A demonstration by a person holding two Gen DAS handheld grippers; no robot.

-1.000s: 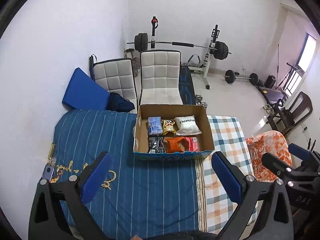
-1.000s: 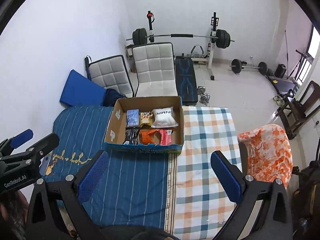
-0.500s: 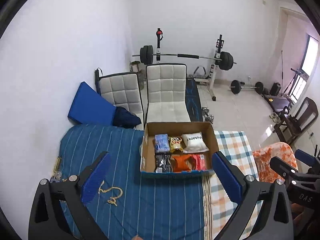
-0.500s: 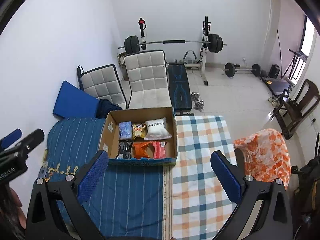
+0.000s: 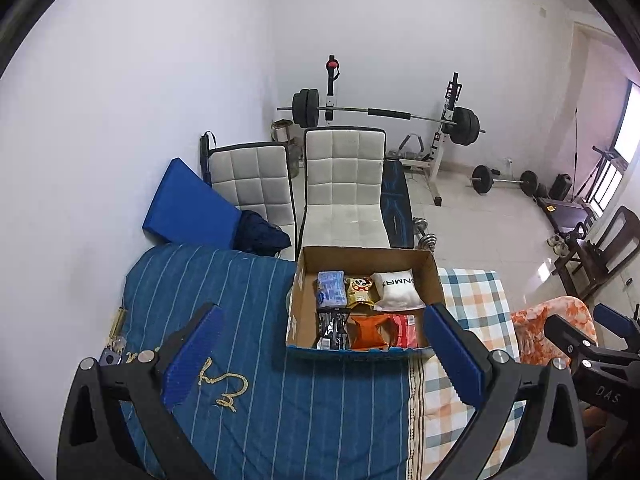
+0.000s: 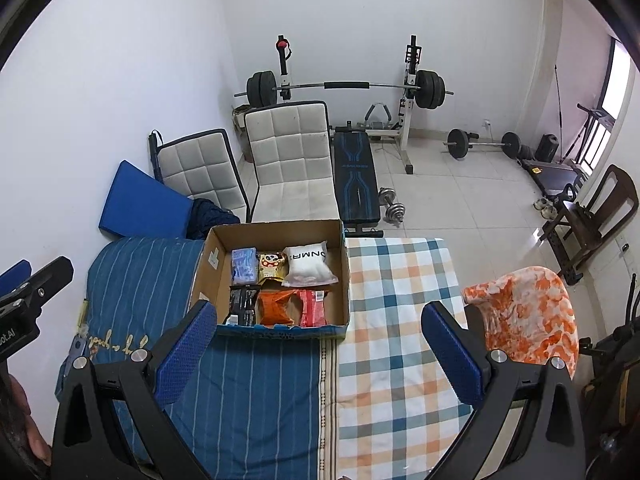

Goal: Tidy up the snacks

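An open cardboard box (image 5: pixel 434 280) (image 6: pixel 214 256) rests on the bed where the blue striped cover meets the checked cover. Inside lie several snack packs: a blue pack (image 5: pixel 331 289), a yellow bag (image 5: pixel 359 290), a white bag (image 5: pixel 397 289) (image 6: pixel 308 264), a black pack (image 5: pixel 333 327), an orange bag (image 5: pixel 370 332) (image 6: pixel 277 306) and a red pack (image 5: pixel 405 331). My left gripper (image 5: pixel 322 356) hovers well above the bed, open and holding nothing, short of the box. My right gripper (image 6: pixel 320 354) is likewise open and holding nothing, high above the bed.
Beyond the bed stand two white padded chairs (image 5: pixel 344 184), a blue mat (image 5: pixel 184 208), a weight bench with barbell (image 6: pixel 352 92) and dumbbells (image 6: pixel 392 208). An orange patterned cloth (image 6: pixel 528 312) drapes a chair at the bed's right. A wooden chair (image 6: pixel 596 216) is farther right.
Both grippers have risen and drawn back from the bed, so the box looks smaller and lower in view. Both stay open; the snacks have not moved.
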